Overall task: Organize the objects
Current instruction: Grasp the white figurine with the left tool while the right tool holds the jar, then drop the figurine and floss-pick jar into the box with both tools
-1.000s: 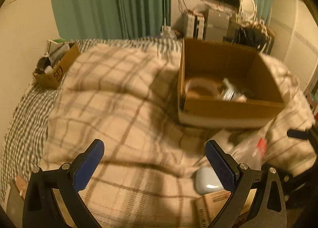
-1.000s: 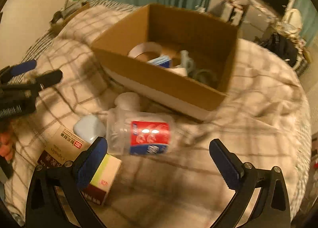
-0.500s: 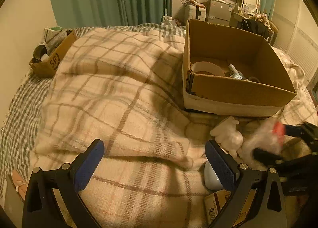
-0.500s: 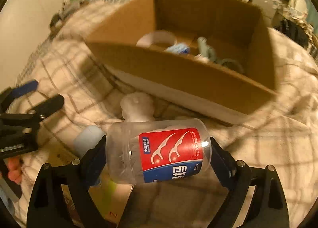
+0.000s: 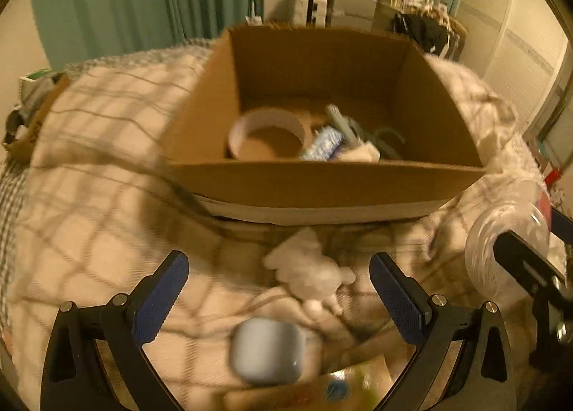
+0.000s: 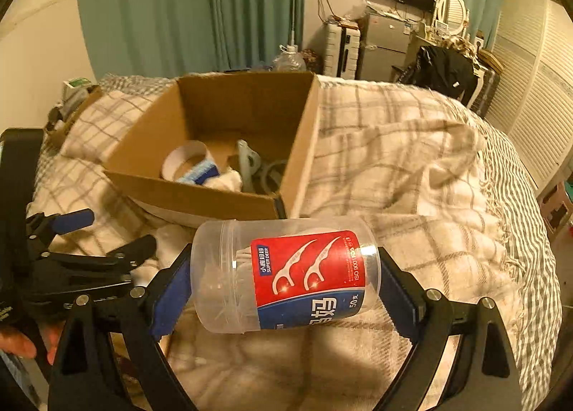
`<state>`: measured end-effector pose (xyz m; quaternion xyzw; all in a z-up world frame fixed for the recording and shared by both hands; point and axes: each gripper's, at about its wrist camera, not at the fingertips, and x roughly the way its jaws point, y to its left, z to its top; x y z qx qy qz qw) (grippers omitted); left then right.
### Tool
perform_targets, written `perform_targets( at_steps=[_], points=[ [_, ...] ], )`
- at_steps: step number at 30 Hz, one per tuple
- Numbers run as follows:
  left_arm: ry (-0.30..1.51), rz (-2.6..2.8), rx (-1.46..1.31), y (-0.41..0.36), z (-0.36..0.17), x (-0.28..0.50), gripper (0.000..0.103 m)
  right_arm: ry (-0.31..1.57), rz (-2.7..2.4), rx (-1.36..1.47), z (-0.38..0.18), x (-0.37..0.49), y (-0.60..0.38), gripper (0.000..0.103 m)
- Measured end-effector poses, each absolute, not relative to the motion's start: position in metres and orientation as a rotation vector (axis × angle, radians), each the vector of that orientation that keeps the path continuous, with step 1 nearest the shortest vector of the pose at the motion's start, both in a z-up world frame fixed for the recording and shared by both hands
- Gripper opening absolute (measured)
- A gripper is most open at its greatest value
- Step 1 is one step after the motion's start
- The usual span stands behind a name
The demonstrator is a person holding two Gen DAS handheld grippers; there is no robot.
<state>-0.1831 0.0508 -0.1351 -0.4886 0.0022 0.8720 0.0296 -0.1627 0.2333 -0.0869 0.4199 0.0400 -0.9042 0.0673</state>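
Note:
My right gripper [image 6: 283, 282] is shut on a clear floss-pick jar [image 6: 286, 276] with a red and blue label, held on its side above the plaid blanket, in front of the open cardboard box [image 6: 200, 192]. The jar also shows at the right of the left wrist view [image 5: 508, 232]. My left gripper [image 5: 279, 289] is open and empty, low over the blanket. Between its fingers lie a white figurine [image 5: 308, 264] and a pale blue case [image 5: 266, 355]. The box [image 5: 322, 185] holds a tape roll [image 5: 266, 137] and other small items.
A printed carton [image 5: 322, 389] lies at the bottom edge under the left gripper. A smaller box of clutter [image 5: 28, 113] sits at the bed's far left. Shelves, a monitor and clothes stand behind the bed. The bed edge drops off at the right [image 6: 530, 232].
My right gripper closed on the floss-pick jar and lifted it off the blanket. My left gripper moved right, toward the figurine and the blue case in front of the box.

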Motion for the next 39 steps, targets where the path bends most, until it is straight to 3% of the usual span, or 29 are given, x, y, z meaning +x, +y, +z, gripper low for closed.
perform_targets(
  at_steps=[5, 8, 11, 14, 25, 39],
  points=[
    [0.011, 2.613, -1.67, 0.058, -0.175, -0.206, 0.102, 0.061, -2.673, 1.298, -0.106, -0.171, 0.238, 0.093],
    [-0.023, 2.562, -1.725, 0.06, -0.192, -0.216, 0.094, 0.03, -2.652, 1.298, -0.108, -0.174, 0.24, 0.093],
    [-0.031, 2.514, -1.719, 0.064, -0.2, -0.219, 0.074, 0.015, -2.645, 1.31, -0.111, -0.174, 0.24, 0.093],
    [-0.053, 2.483, -1.68, 0.065, -0.198, -0.213, 0.043, 0.016, -2.654, 1.303, -0.112, -0.171, 0.239, 0.093],
    [-0.044, 2.602, -1.448, 0.057, -0.138, -0.155, 0.041, 0.148, -2.774, 1.107, -0.078, -0.134, 0.225, 0.092],
    [-0.006, 2.728, -1.138, 0.031, 0.006, -0.128, 0.041, 0.177, -2.783, 0.794, 0.056, -0.105, 0.21, 0.092]
  ],
)
